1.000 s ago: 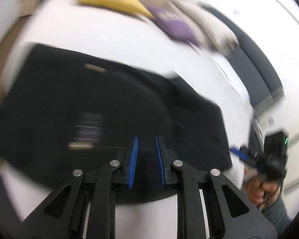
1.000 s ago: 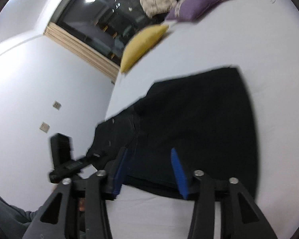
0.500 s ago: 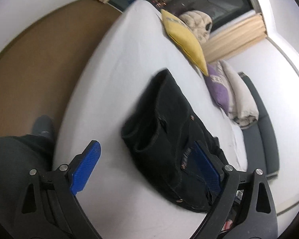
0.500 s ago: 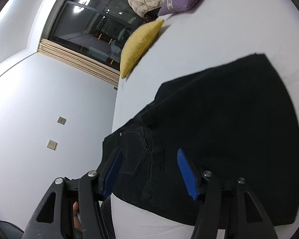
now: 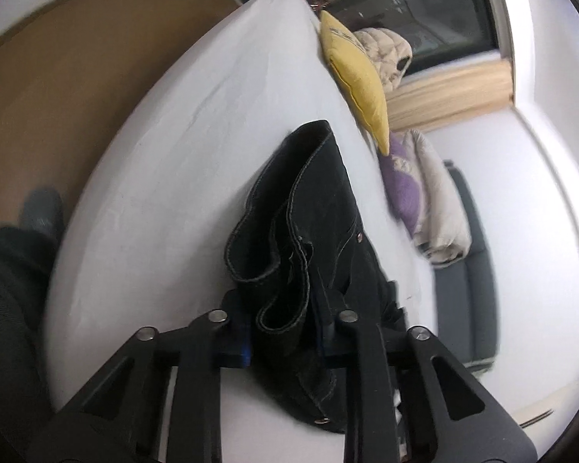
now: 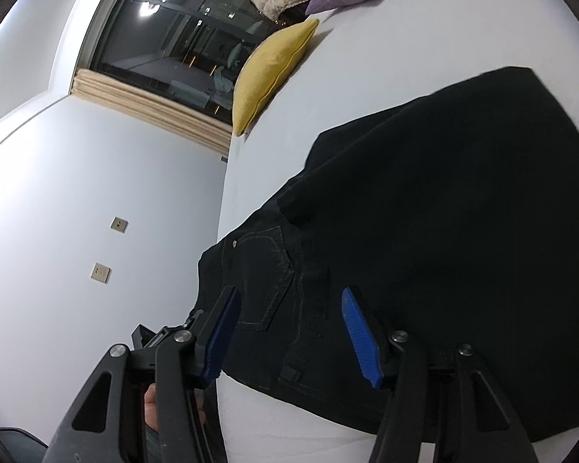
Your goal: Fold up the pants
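Black jeans lie folded on a white bed. In the left wrist view my left gripper is shut on the bunched waistband edge, which bulges up between the blue pads. In the right wrist view the jeans spread across the bed with a back pocket near me. My right gripper is open just over the waistband edge, one finger on each side of the pocket seam, holding nothing.
A yellow pillow, a purple pillow and a folded beige blanket lie at the bed's far end by a dark window. A grey sofa stands beside the bed. The bed edge is just below my grippers.
My left gripper, wide open half a second ago, has moved in and shut on the waistband edge. My right gripper stays open and has drawn slightly closer to the jeans.
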Motion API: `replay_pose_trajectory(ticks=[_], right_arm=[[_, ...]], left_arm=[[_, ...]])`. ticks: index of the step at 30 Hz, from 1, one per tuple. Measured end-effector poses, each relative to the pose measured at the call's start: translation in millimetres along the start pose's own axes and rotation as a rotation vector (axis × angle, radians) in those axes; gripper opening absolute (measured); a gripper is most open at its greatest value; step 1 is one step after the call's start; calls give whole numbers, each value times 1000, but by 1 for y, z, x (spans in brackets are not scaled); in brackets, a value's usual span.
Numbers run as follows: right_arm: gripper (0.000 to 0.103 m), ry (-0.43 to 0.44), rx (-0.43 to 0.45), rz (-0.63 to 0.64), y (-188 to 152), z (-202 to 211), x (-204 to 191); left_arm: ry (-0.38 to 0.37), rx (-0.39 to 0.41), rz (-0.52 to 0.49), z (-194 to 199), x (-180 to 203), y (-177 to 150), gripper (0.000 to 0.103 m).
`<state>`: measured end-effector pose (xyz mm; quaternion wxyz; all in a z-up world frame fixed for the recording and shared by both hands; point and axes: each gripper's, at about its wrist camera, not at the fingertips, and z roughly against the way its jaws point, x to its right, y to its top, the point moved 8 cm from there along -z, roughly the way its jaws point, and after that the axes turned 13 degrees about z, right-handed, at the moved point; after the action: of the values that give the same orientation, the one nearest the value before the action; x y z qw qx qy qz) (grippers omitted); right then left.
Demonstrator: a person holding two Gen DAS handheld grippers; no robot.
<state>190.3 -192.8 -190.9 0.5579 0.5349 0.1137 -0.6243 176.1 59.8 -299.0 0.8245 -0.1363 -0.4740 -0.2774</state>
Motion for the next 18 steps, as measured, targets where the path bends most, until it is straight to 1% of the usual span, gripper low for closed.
replay_pose_trajectory(ticks=[1,5,7,9,10,12,14,15,16,18], right_arm=[[58,-2,-11,7,2,-4,-3],[58,-13,-57,25,9,-20,-10],[59,-25,-72,26,12,-27,-10],[62,-47,-90,16,14,-31,-5],[65,-62,-111,3,14,-35,1],[65,-73,-147,-19,14,-40,11],[65,-89,-158,-37,17,-39,22],[65,-82,-144,-47,22,-36,25],[65,-74,-129,-54,26,-32,28],[67,-54,-109,-63,35,-24,31]], left_arm=[[-13,-6,16,-1,0,1,15],[-24,-13,19,-4,1,2,13],[-14,-13,7,-1,3,2,12],[1,-6,-16,0,9,1,12],[6,-3,-26,2,12,1,12],[19,5,-71,7,23,0,12],[26,14,-153,11,45,-4,12],[37,19,-213,10,62,-9,12],[49,20,-304,6,88,-20,11],[51,4,-442,-4,128,-45,11]])
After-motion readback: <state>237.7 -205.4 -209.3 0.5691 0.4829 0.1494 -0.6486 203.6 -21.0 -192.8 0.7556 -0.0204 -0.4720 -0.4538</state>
